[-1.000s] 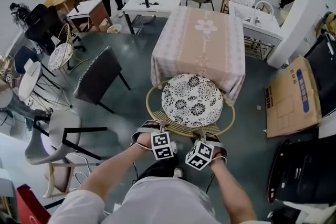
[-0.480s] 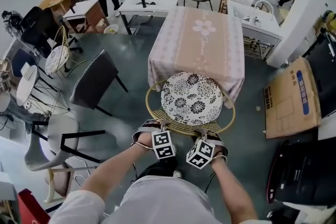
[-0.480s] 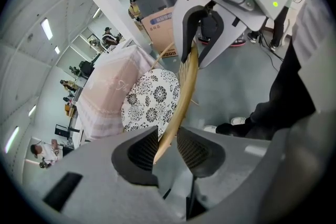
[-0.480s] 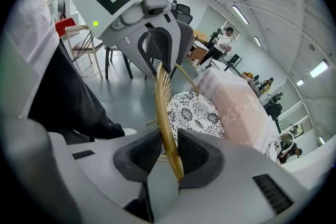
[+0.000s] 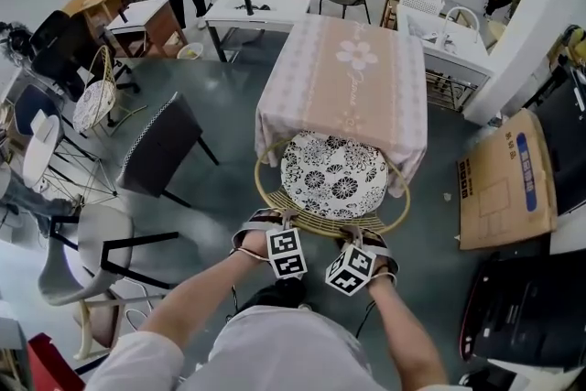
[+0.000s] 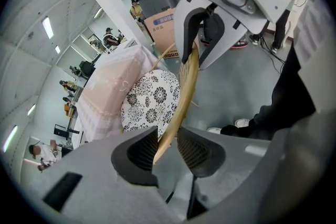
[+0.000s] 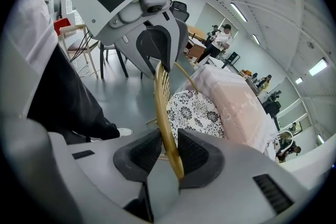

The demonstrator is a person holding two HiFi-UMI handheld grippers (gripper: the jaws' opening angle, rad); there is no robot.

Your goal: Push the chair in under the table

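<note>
- The left gripper (image 6: 167, 145) has its jaws drawn in narrow on the chair's rattan back rail (image 6: 185, 86), which runs up between the ribbed pads.
- The right gripper (image 7: 169, 150) is clamped the same way on that rail, just beside the left one; each gripper view shows the other gripper's jaws further along it.
- The chair (image 5: 334, 174) stands at the near edge of the table (image 5: 352, 78). The far part of its flowered seat cushion (image 5: 331, 179) is tucked under the hanging hem of the pink tablecloth (image 5: 302, 119) and hidden there.
- In the head view the chair's legs are hidden below the seat, and both pairs of jaws are covered by the marker cubes and the hands.
- The person's forearms and body are cut off by the lower edge of the head view.
- The table's legs are covered by the cloth.
- No writing can be read. The cardboard box (image 5: 505, 183) on the floor to the right bears a blue strip with print too small to make out.
- The cloth carries a pale flower motif (image 5: 357, 55), no lettering.
</note>
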